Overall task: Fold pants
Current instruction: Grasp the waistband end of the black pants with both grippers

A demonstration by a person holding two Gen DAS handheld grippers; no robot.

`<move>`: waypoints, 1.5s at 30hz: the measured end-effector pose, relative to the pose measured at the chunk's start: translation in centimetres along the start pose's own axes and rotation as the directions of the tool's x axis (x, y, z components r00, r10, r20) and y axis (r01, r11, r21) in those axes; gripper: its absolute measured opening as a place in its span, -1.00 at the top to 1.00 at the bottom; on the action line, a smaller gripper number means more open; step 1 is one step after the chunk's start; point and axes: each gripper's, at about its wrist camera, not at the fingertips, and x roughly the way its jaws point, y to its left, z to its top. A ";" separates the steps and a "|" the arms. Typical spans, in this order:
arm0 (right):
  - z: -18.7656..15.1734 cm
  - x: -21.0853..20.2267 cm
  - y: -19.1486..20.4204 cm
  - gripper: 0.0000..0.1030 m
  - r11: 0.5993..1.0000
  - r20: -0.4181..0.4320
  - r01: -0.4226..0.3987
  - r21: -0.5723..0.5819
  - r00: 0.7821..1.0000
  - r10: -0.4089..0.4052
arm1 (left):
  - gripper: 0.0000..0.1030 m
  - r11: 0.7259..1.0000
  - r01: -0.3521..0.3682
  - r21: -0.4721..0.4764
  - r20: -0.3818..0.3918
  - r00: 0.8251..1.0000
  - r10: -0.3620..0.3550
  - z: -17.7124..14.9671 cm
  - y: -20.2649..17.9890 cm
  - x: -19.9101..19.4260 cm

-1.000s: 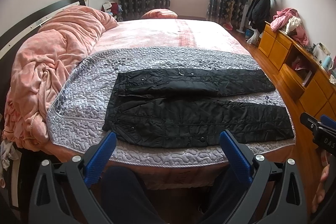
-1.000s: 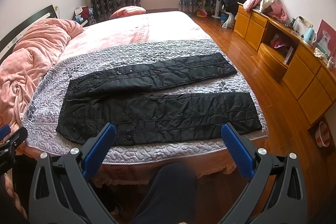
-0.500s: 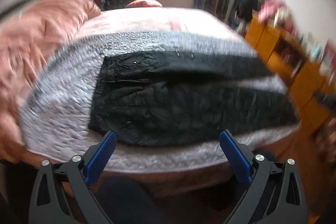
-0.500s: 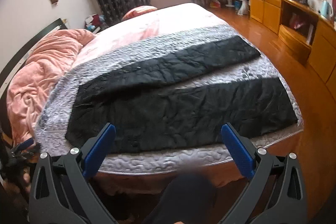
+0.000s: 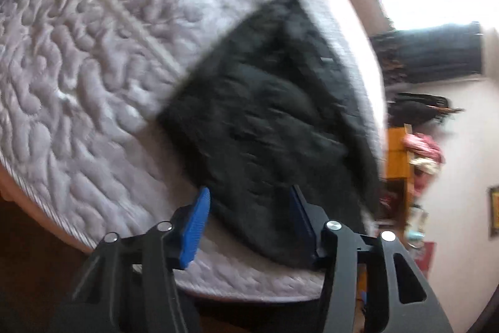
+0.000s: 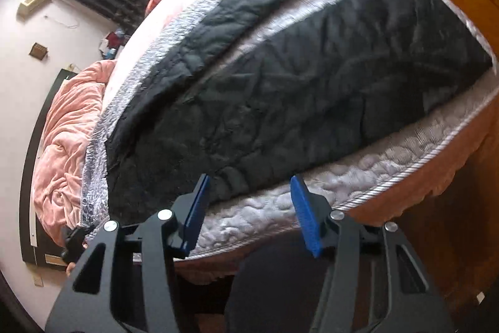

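Black quilted pants (image 6: 280, 77) lie spread flat on a grey quilted bedspread (image 6: 268, 217), legs apart and running toward the far right. In the blurred left wrist view the waist end of the pants (image 5: 265, 114) fills the middle. My left gripper (image 5: 249, 202) hovers over the near waist edge; its jaws are closing, with the hem showing between the blue pads and no pad visibly pressing on it. My right gripper (image 6: 249, 189) is above the near edge of the closer leg; its jaws are closing too, without gripping cloth.
The grey bedspread (image 5: 78, 83) ends in a corded edge near both grippers. A pink blanket (image 6: 65, 139) is heaped by the dark headboard (image 6: 31, 177). Wooden floor (image 6: 436, 255) and a wooden dresser (image 5: 396, 152) lie to the right. The person's dark-clothed leg (image 6: 280, 286) is below.
Both grippers have dropped toward the bed and rolled, so the pants now fill the views. Both sets of jaws have narrowed from wide apart.
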 end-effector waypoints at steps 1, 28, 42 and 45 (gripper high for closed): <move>0.0 0.2 -0.6 -0.35 1.000 -0.008 -0.006 0.015 1.000 0.006 | -0.01 0.999 -0.041 -0.018 -0.005 0.999 0.041 0.4 0.7 0.9; 6.6 -1.8 -27.0 -0.43 0.746 0.308 -0.279 0.604 0.946 0.105 | 0.31 0.990 -0.066 -0.126 0.011 0.998 0.068 1.2 0.2 4.8; 7.5 1.3 -22.5 0.74 0.810 0.224 -0.299 0.503 0.951 0.212 | 0.78 0.958 -0.074 -0.277 0.172 0.977 0.126 1.7 5.7 -2.5; 7.3 2.9 -21.6 0.72 0.838 0.161 -0.244 0.488 0.969 0.189 | 0.71 0.945 -0.090 -0.315 0.167 0.975 0.148 2.2 8.0 -3.0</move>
